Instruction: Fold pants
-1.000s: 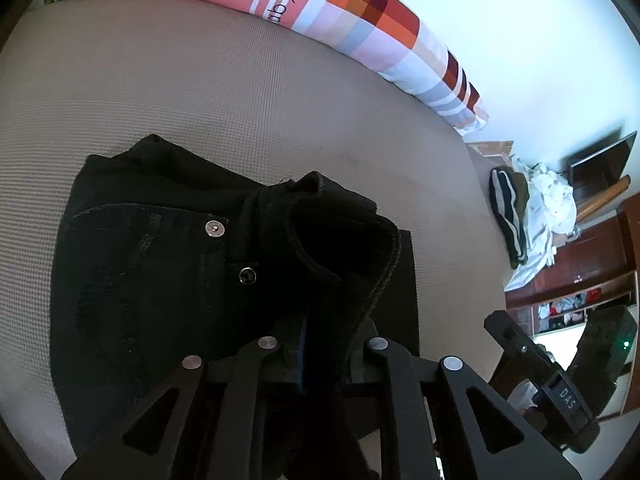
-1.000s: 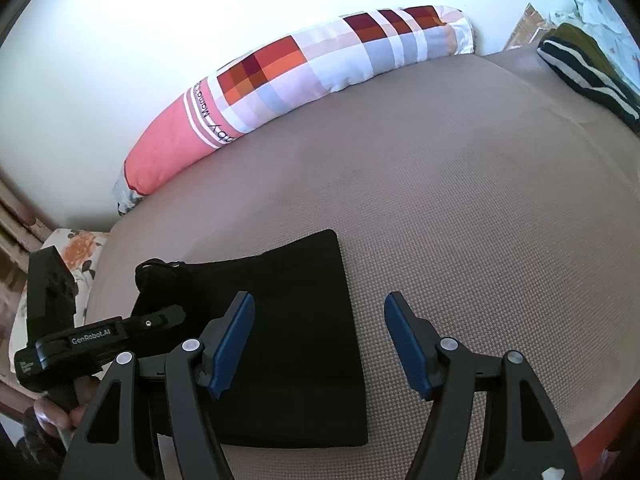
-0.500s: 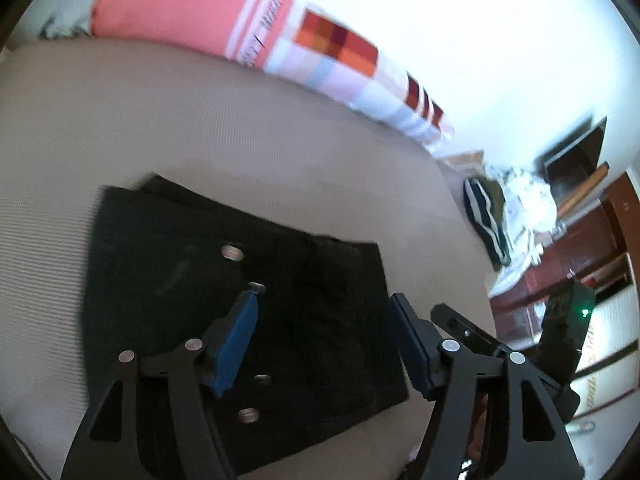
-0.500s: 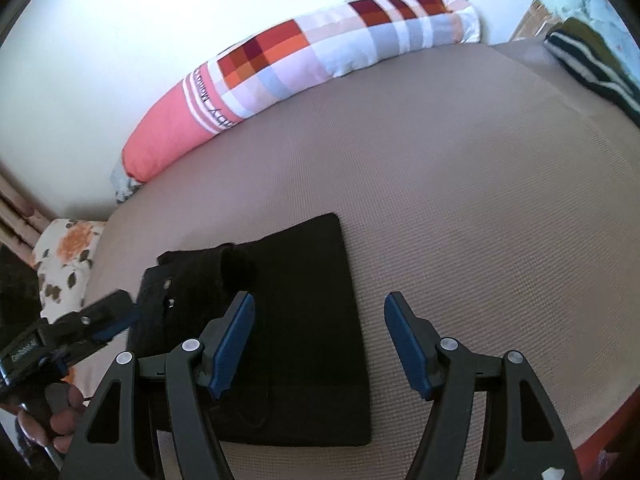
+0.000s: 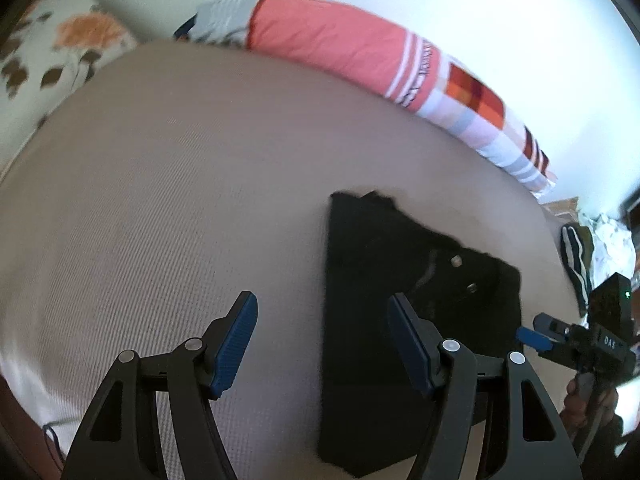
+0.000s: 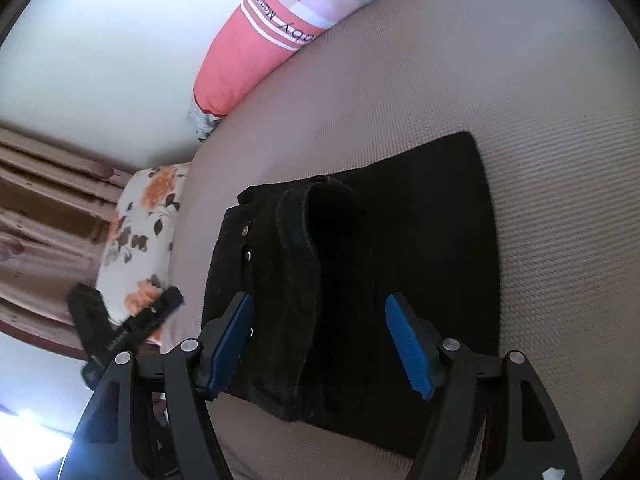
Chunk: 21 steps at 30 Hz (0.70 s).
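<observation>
The black pants (image 5: 384, 280) lie folded into a compact rectangle on the beige bed (image 5: 180, 200), waistband and metal buttons on top. In the right wrist view the pants (image 6: 420, 240) fill the centre. My left gripper (image 5: 322, 340) is open and empty, its right finger over the pants' left edge. My right gripper (image 6: 320, 344) is open and empty, hovering over the near part of the pants. The right gripper also shows at the right edge of the left wrist view (image 5: 576, 340). The left gripper shows at the left of the right wrist view (image 6: 128, 320).
A long pink and checked bolster (image 5: 392, 56) lies along the wall. A floral pillow (image 6: 140, 240) sits at the bed's head. A striped garment and white laundry (image 5: 580, 256) lie off the far end. The bed's front edge is near both grippers.
My left gripper let go of the pants' waistband, opened and pulled away to the left. The waistband now lies flat on the fold. My right gripper moved in over the pants.
</observation>
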### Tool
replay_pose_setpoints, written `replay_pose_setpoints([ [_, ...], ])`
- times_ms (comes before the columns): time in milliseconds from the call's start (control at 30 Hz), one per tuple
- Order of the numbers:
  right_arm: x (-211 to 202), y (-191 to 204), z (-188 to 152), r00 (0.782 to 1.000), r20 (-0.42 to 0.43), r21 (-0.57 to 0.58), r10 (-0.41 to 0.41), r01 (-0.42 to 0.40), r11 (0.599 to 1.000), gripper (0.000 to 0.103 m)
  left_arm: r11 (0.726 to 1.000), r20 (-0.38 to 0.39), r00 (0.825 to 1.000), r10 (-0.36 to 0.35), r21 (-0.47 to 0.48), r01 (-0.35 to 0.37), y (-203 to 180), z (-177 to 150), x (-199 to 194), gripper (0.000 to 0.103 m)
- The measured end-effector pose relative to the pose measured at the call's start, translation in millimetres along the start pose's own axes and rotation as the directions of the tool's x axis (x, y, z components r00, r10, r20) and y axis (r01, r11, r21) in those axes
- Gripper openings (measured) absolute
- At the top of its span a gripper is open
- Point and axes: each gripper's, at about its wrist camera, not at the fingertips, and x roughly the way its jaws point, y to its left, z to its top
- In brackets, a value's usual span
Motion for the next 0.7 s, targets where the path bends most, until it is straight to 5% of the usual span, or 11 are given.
replay_pose_setpoints([
  [233, 26.1, -12.4, 12.0, 0.998, -0.030, -0.018, 0.056, -0.057, 0.998, 0.067, 1.000, -0.036, 0.999, 0.008, -0.027, -0.009, 11.5, -12.3, 6.5, 0.068],
  [433, 44.8, -9.6, 34.3, 0.996, -0.004, -0.042, 0.093, -0.093, 0.995, 0.048, 0.999, -0.062, 0.998, 0.009, -0.049, -0.012, 10.4, -12.4, 13.3, 0.068],
  [533, 47.9, -5.7, 37.2, 0.995, -0.009, -0.033, 0.102, -0.102, 0.994, 0.018, 0.999, -0.063, 0.998, 0.006, -0.049, -0.009, 6.9, -10.4, 15.0, 0.068],
  [700, 17.0, 23.7, 29.8, 0.993, 0.065, -0.059, 0.102, -0.099, 0.993, 0.011, 1.000, -0.045, 0.999, -0.007, -0.023, 0.006, -6.9, -2.8, 13.9, 0.068],
])
